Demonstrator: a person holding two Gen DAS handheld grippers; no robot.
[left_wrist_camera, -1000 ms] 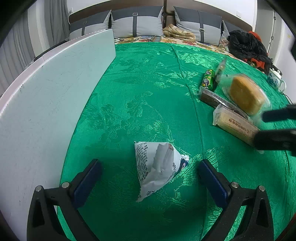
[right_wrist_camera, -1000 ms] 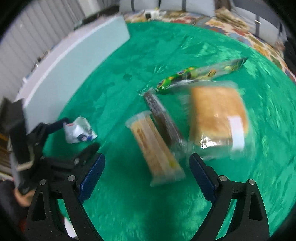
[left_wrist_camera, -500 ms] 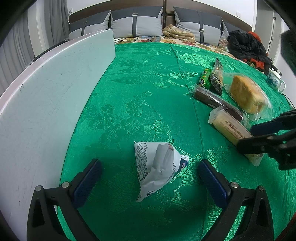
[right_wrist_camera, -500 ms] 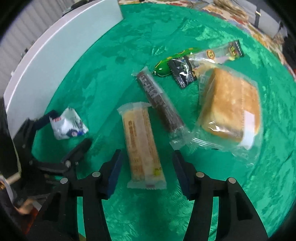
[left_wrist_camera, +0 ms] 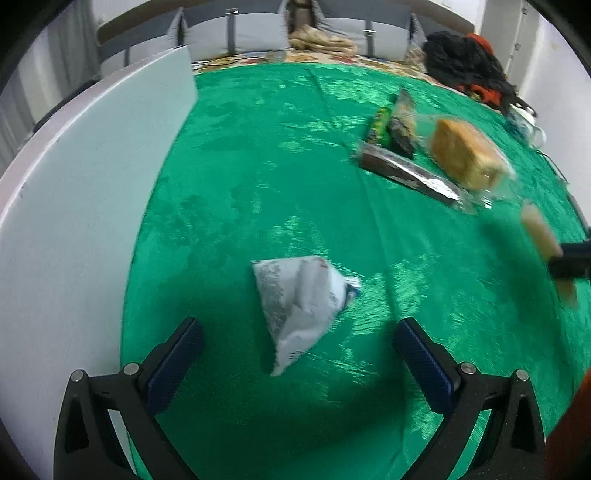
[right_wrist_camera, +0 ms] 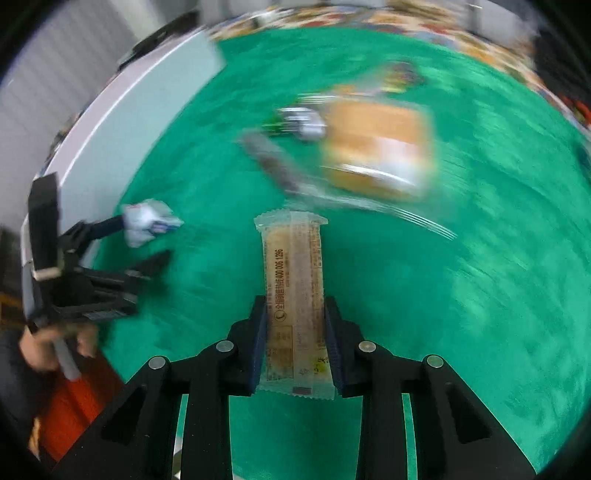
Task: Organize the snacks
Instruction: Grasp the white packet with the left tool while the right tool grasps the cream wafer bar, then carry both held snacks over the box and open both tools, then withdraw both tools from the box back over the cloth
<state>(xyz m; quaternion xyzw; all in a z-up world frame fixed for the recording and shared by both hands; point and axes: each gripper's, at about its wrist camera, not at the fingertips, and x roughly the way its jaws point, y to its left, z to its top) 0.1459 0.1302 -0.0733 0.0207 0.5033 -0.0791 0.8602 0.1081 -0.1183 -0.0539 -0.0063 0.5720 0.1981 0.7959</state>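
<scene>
My right gripper [right_wrist_camera: 295,332] is shut on a long pale wafer bar in a clear wrapper [right_wrist_camera: 293,280] and holds it above the green cloth; the bar also shows blurred at the right of the left wrist view [left_wrist_camera: 543,236]. My left gripper [left_wrist_camera: 295,350] is open, straddling a crumpled white snack packet [left_wrist_camera: 299,299] that lies on the cloth. Farther off lie a wrapped bread block [left_wrist_camera: 465,155], a dark chocolate bar [left_wrist_camera: 406,170], a green candy tube [left_wrist_camera: 380,125] and a small dark packet [left_wrist_camera: 404,122].
A white board [left_wrist_camera: 81,206] runs along the left edge of the green cloth [left_wrist_camera: 258,177]. Grey cushions [left_wrist_camera: 236,33] and a black bundle of clothes [left_wrist_camera: 469,62] lie at the far end. A mug [left_wrist_camera: 528,125] stands at the far right.
My right gripper has closed on the wafer bar and lifted it off the cloth, away from the other snacks. My left gripper has stayed open over the white packet.
</scene>
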